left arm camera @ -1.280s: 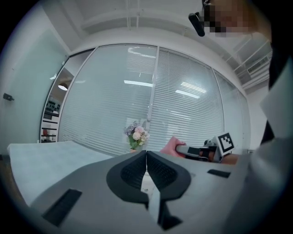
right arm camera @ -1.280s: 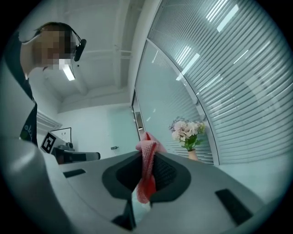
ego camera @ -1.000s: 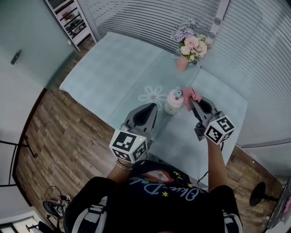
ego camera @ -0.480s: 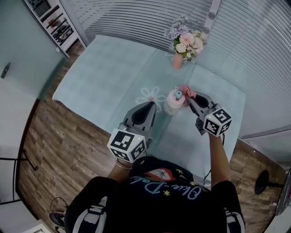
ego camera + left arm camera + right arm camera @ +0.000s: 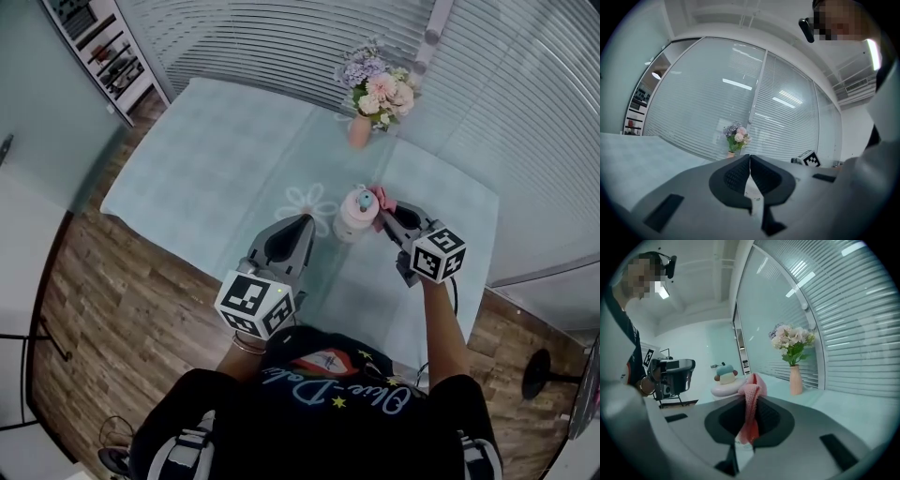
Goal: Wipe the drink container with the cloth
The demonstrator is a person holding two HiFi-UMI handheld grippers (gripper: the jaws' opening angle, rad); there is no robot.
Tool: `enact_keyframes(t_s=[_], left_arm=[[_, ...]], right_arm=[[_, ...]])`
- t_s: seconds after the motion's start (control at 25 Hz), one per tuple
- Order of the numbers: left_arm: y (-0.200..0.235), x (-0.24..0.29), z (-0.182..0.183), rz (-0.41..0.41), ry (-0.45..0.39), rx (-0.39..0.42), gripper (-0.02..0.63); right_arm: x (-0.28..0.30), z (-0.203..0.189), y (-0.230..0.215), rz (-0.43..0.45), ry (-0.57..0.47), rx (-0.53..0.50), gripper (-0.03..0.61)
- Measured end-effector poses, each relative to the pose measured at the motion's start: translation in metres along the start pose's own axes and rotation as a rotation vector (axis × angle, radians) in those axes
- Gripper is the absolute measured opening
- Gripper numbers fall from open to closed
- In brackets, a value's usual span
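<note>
1. Cloth (image 5: 751,405) status: the pink knit one is clamped between the jaws of our right gripper (image 5: 382,211), with a fold sticking out past the tips.
2. That fold sits right at the top right of the drink container (image 5: 356,214). We honestly can't tell if it's touching yet.
3. The container itself is a small pale cup with a little blue-topped figure on the lid, standing upright on the table (image 5: 225,150).
4. Our left gripper (image 5: 306,221) hangs just left of the container, not touching it, jaws pressed together with nothing in them.
5. For the wipe, we'd lead with the loose fold so only fabric rubs the container, never the hard jaw tips.
6. Light pressure, we reckon, since a cup like that looks easy to shove or tip.
7. Bracing the container's left side with the left gripper seems smart before pushing from the right.
8. The flower vase (image 5: 360,129) stands well behind the container, so there's room to sweep around.
</note>
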State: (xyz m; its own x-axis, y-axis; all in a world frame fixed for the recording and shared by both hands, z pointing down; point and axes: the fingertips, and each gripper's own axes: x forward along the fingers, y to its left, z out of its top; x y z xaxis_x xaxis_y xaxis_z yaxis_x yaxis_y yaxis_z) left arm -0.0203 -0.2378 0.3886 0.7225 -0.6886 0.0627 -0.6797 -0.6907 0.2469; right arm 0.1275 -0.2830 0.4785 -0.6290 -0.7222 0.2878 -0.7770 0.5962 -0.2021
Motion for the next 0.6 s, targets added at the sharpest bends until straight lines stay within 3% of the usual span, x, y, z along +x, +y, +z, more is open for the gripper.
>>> enact_keyframes(t_s=[0.28,0.6], left_arm=[[-0.001,-0.008,-0.002,0.011,0.002,0.006,0.005],[0.002,-0.014,-0.001,0.031,-0.003,0.008,0.005]], right_arm=[[0.002,-0.015,-0.011,0.028,-0.074,0.230,0.025],[0.010,-0.050,-0.018,-0.022,0.005,0.314,0.025]])
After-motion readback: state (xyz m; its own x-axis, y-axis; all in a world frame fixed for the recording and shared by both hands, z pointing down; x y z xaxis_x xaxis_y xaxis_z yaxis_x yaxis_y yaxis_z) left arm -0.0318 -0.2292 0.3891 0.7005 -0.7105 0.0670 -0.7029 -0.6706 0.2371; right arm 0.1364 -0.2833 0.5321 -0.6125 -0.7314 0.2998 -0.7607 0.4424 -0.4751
